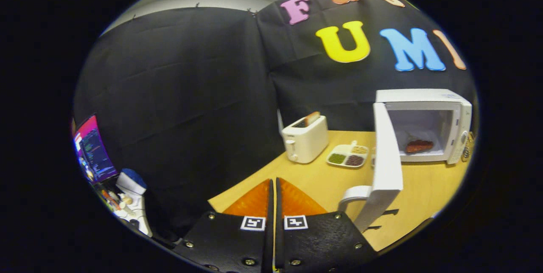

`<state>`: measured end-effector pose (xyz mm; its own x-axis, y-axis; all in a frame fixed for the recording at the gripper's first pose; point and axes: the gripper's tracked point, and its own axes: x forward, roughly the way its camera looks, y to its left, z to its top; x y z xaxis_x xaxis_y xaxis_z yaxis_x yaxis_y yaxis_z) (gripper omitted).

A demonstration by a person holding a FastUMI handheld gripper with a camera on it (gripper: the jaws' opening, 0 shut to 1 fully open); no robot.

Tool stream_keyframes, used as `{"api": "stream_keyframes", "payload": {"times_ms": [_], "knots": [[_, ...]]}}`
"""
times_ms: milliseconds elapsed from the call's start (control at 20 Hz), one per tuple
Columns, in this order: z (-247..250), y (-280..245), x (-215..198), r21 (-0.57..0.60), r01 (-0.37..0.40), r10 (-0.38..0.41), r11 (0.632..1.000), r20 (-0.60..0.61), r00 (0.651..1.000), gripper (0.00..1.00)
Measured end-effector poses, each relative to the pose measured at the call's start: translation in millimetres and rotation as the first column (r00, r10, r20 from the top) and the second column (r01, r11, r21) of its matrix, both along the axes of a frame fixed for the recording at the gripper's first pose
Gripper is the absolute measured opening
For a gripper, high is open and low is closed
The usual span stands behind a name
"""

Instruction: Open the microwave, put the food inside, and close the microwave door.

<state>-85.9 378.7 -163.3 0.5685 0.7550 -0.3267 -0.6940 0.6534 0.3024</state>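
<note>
Gripper view | tool (273, 188) pressed together, empty; microwave (424, 124) door (386, 158) open; reddish-brown food (419, 146) inside

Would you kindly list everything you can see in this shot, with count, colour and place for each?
Microwave: one, white, at the far end of the table, beyond the tool.
Microwave door: one, white, swung wide open, its handle toward the tool.
Food: one reddish-brown piece, lying inside the microwave.
Toaster: one, white, beside the sectioned tray, with a slice of toast sticking up from it.
Sectioned tray: one, white, between toaster and microwave, holding green, dark and pale fillings.
Table: one, light wood.
Monitor: one, lit, off the table beside the black cloth.
Tool: one, fingers closed together with nothing between them, short of the door.
</note>
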Motion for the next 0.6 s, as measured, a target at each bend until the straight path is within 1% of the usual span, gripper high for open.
{"api": "stream_keyframes", "payload": {"times_ms": [50,100,300,400,450,500,600], "knots": [[-11,5,-5,-0.009,-0.023,0.023,1.0,-0.031,0.999,0.03],[-22,8,-5,-0.027,-0.021,0.02,0.999,-0.05,0.999,0.03],[-49,-14,19,-0.115,0.046,-0.054,0.992,-0.063,0.997,0.03],[-55,-27,30,-0.112,0.083,-0.093,0.99,-0.094,0.991,0.03],[-57,-24,31,-0.09,0.079,-0.089,0.993,-0.12,0.989,0.03],[-53,-31,31,-0.086,0.081,-0.091,0.993,-0.127,0.988,0.0],[-54,-44,32,-0.129,0.088,-0.101,0.988,-0.099,0.99,0.0]]}}
